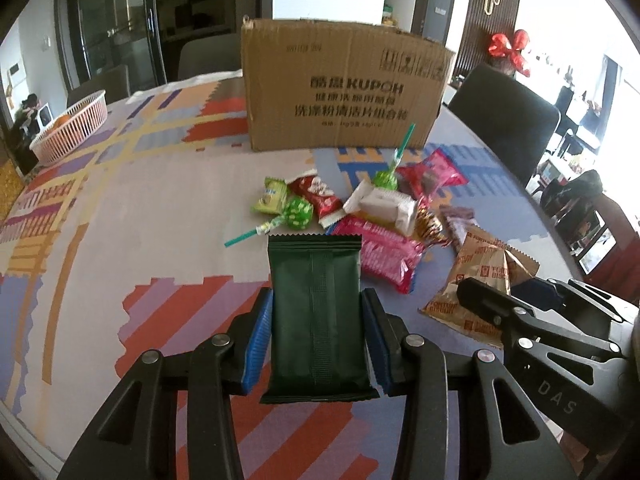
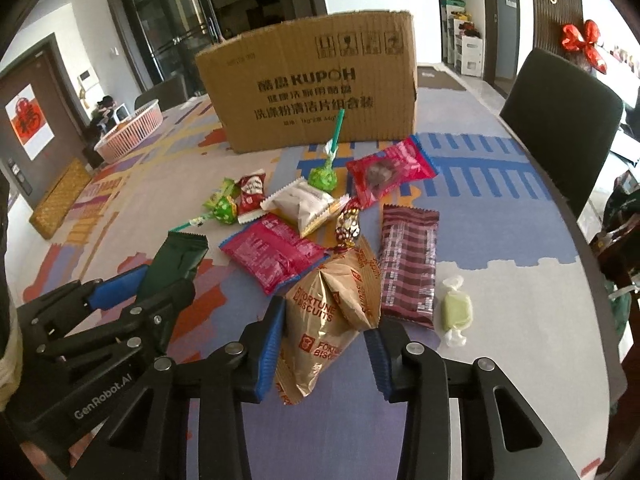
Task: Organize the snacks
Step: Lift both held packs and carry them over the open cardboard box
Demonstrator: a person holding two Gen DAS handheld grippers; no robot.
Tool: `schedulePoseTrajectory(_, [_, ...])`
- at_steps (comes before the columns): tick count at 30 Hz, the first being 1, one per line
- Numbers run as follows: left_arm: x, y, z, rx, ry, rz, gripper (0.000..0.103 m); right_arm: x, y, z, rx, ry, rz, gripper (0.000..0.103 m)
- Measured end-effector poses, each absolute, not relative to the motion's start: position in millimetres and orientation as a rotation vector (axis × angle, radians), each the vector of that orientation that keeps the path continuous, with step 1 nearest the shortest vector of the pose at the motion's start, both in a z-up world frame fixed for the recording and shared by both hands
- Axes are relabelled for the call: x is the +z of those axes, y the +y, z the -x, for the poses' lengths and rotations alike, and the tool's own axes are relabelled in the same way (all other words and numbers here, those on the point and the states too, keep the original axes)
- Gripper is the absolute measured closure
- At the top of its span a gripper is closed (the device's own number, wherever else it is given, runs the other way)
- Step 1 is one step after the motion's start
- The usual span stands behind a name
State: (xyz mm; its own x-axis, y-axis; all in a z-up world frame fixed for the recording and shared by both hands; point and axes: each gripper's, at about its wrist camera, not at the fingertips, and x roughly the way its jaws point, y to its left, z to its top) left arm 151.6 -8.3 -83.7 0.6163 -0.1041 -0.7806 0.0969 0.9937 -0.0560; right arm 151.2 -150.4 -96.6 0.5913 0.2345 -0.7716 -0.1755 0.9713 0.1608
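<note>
Left wrist view showed my left gripper (image 1: 318, 336) pinching the dark green foil snack packet (image 1: 316, 312) by its two long edges; its long axis ran straight ahead toward the brown cardboard box (image 1: 344, 84), standing well beyond the snack pile. My right gripper (image 2: 326, 344) had its jaws spread around the gold fortune biscuit bag (image 2: 328, 320), not yet pressing it, I judged. So the left one was readier for the box.

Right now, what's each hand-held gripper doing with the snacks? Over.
Left hand-held gripper shut on dark green packet. Right hand-held gripper straddles fortune biscuit bag, grip unclear. Cardboard box behind the pile; path clear.
</note>
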Motion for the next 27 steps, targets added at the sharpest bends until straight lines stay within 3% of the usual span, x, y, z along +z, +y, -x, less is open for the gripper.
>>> schedulePoseTrajectory(27, [17.6,-3.3,-201.5,-0.112,0.646,-0.029,0.060,-0.7,-146.1,-187.6,0.254,0.634,-0.030,0.063])
